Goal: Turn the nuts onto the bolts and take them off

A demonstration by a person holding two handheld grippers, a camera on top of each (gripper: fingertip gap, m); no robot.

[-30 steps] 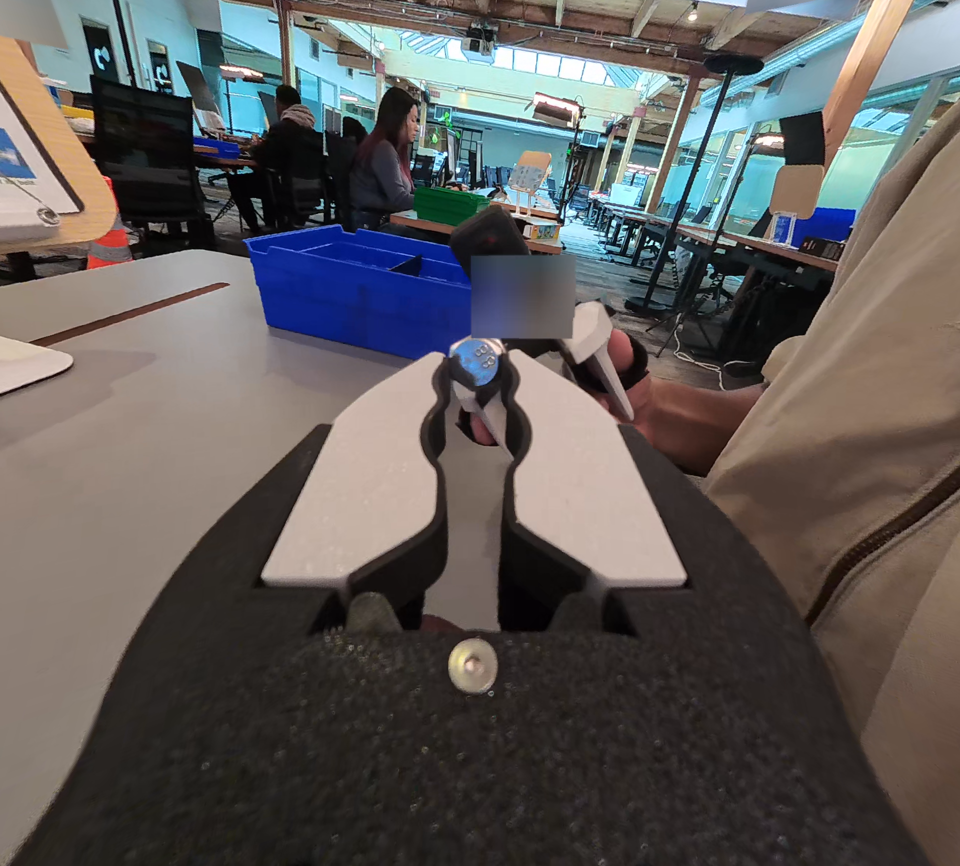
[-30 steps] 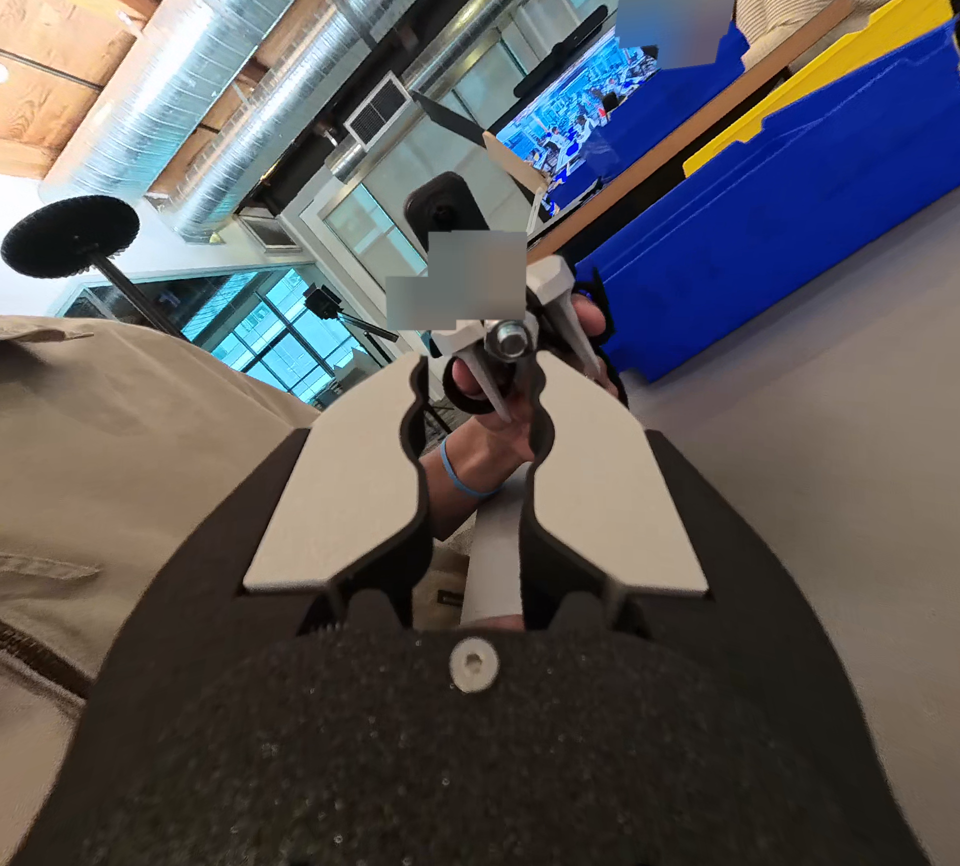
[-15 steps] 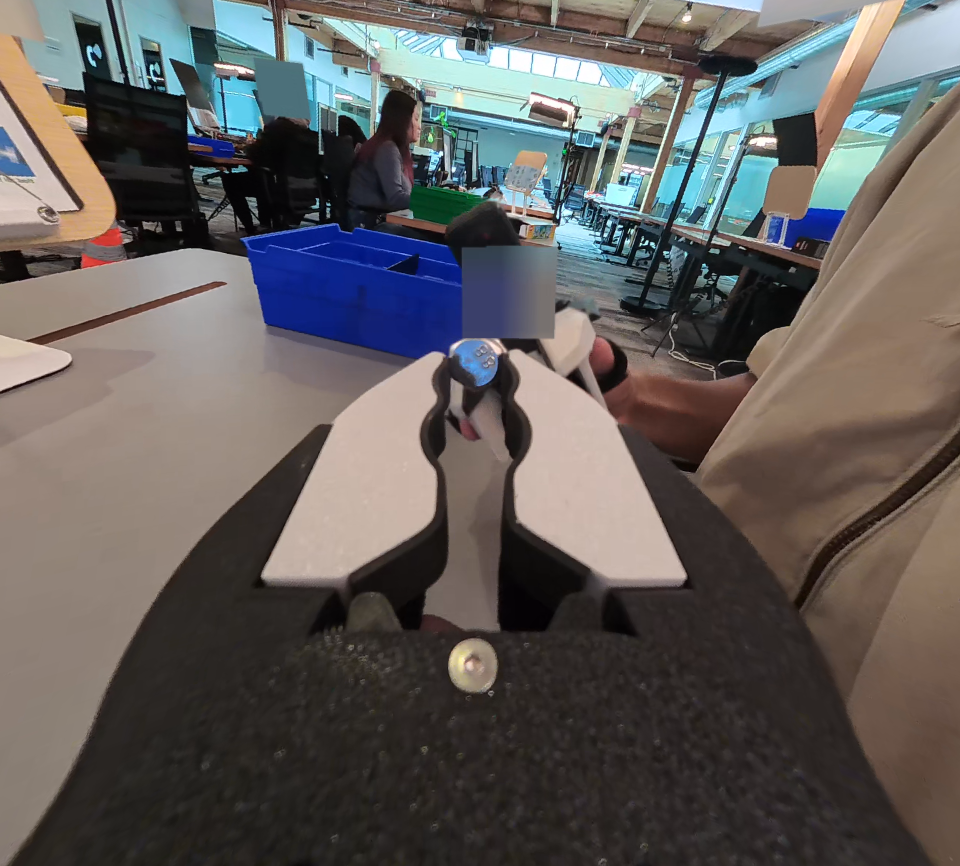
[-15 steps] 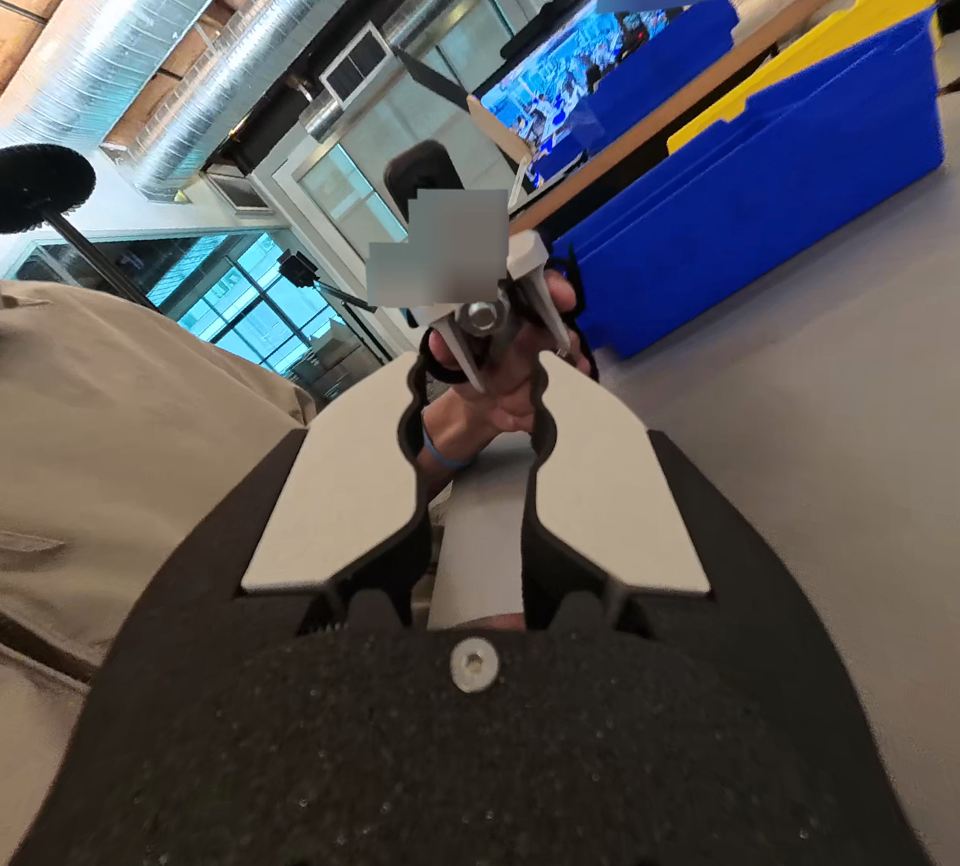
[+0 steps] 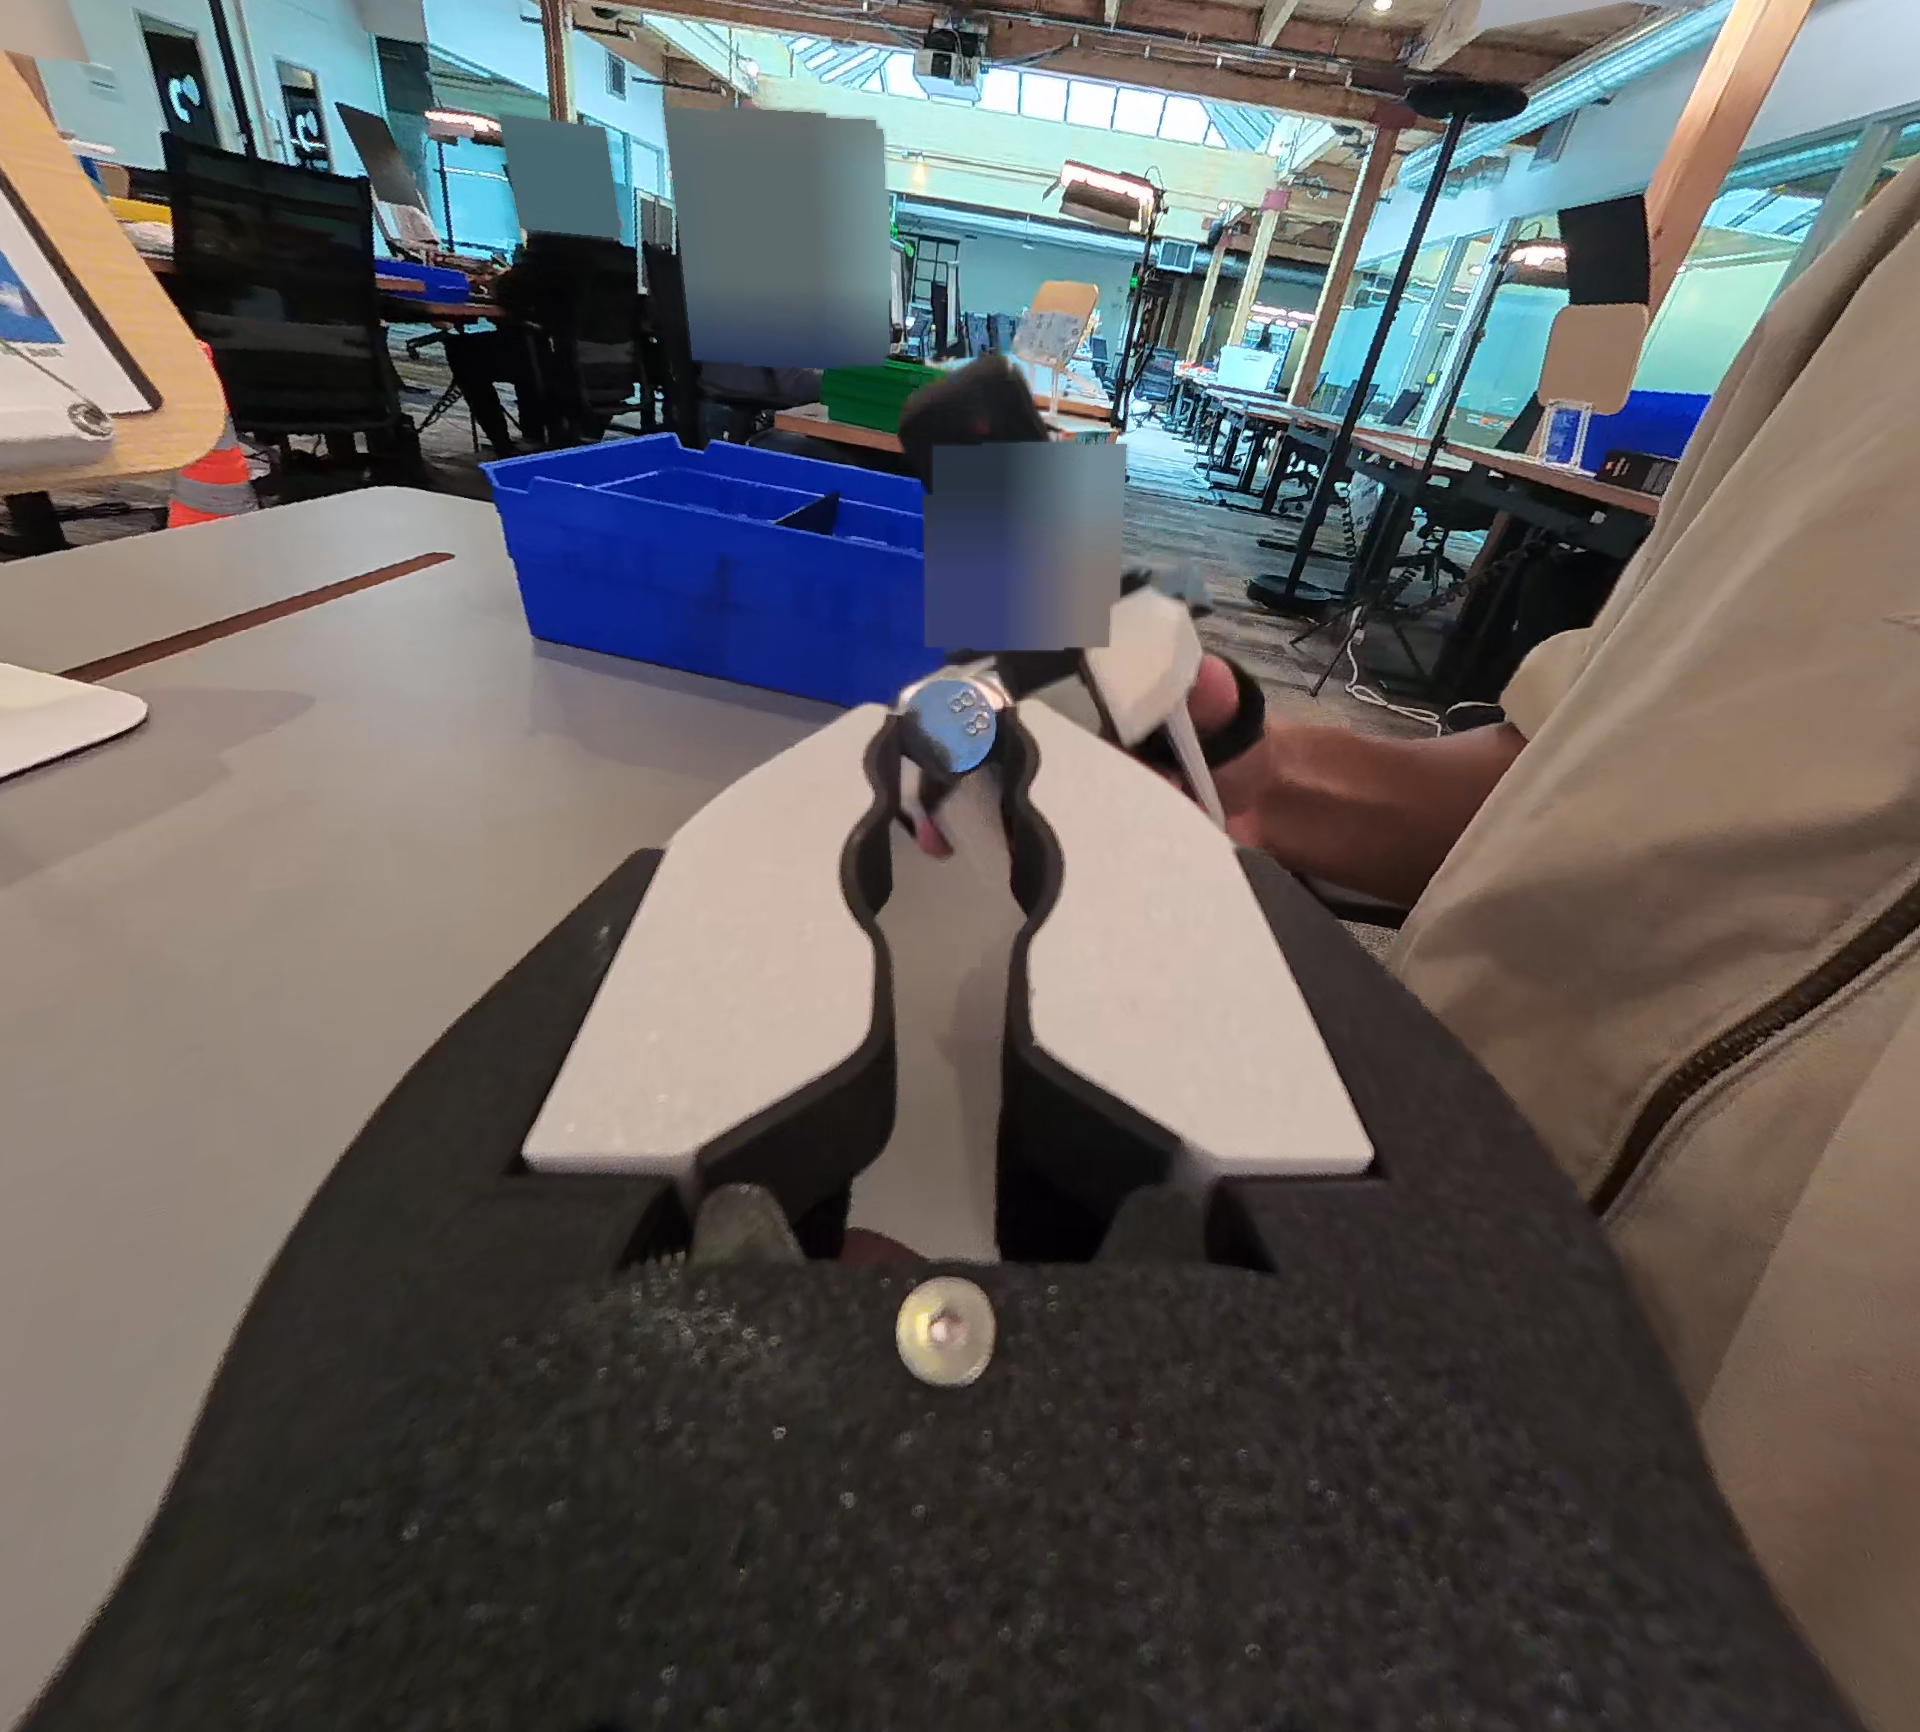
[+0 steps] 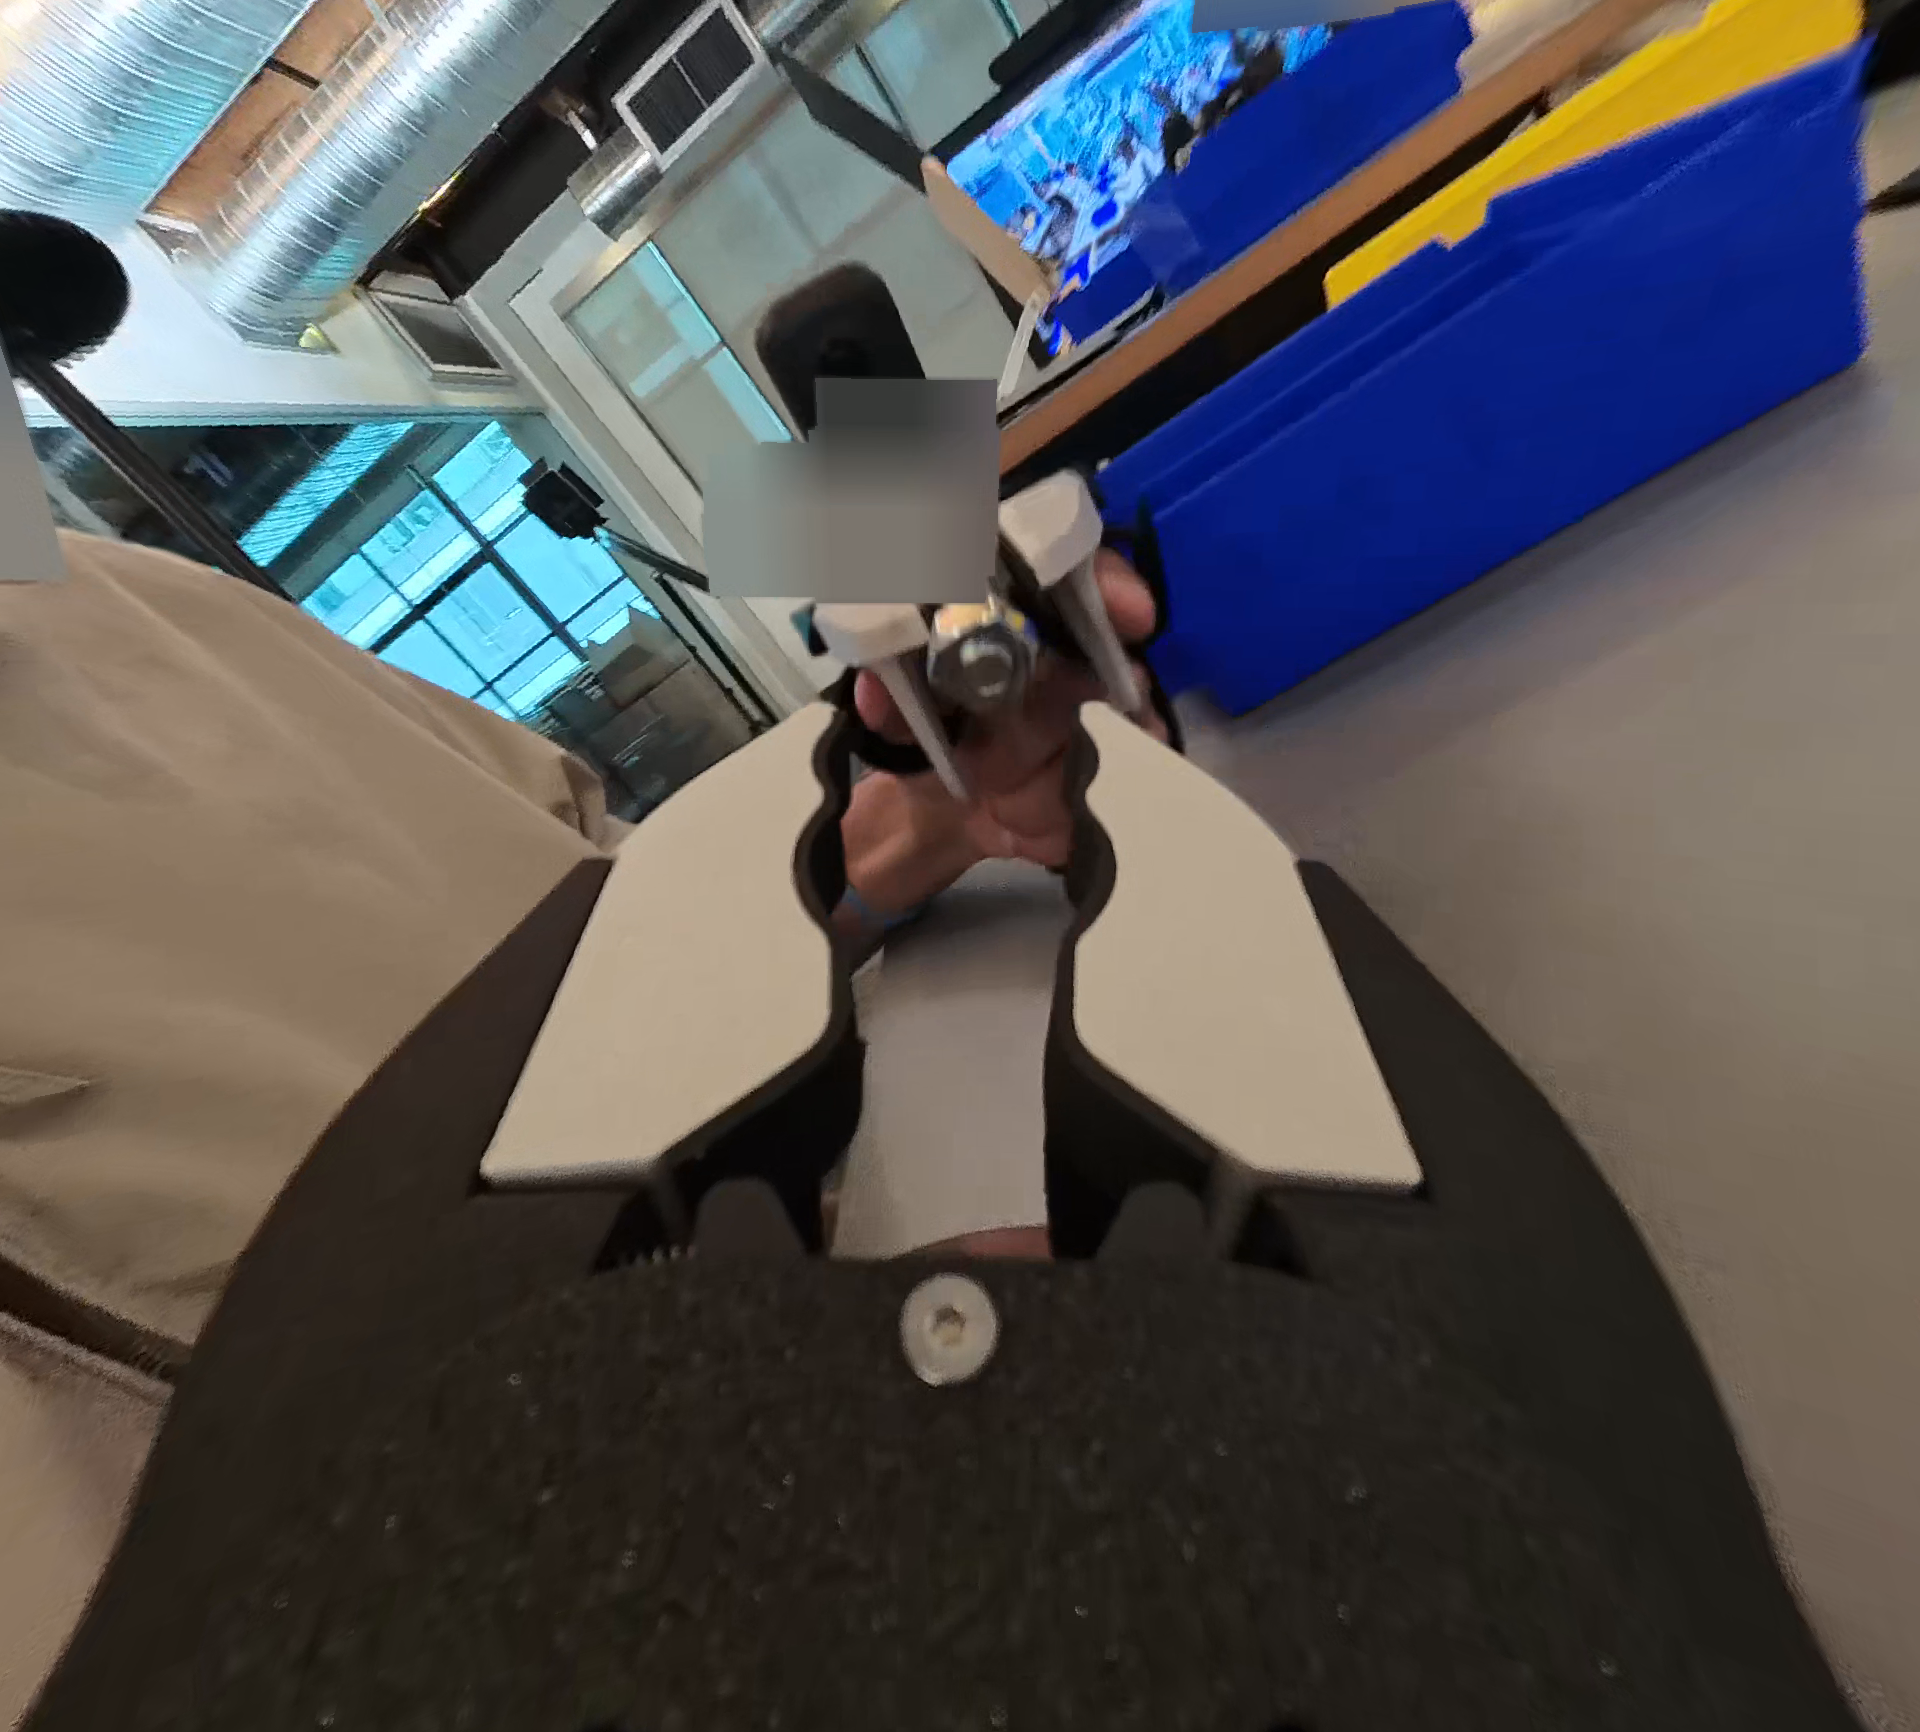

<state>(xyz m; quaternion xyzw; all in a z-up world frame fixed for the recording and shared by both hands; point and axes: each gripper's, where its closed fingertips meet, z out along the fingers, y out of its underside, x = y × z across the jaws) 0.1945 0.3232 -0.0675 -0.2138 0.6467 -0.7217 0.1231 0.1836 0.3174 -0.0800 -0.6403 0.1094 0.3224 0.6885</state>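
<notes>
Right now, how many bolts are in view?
1. The bolt sits clamped in the left claw, its head facing that camera, a nut on its far end. More may lie hidden inside the blue bin.

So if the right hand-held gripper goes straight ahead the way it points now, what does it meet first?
Probably the nut on the bolt end, just beyond the open right hand-held gripper. The left hand-held gripper holds that bolt right behind. Depth is unclear.

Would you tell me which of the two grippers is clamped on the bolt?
The left gripper: its tips are shut on the bolt, while the right gripper stands open, gripping nothing.
</notes>
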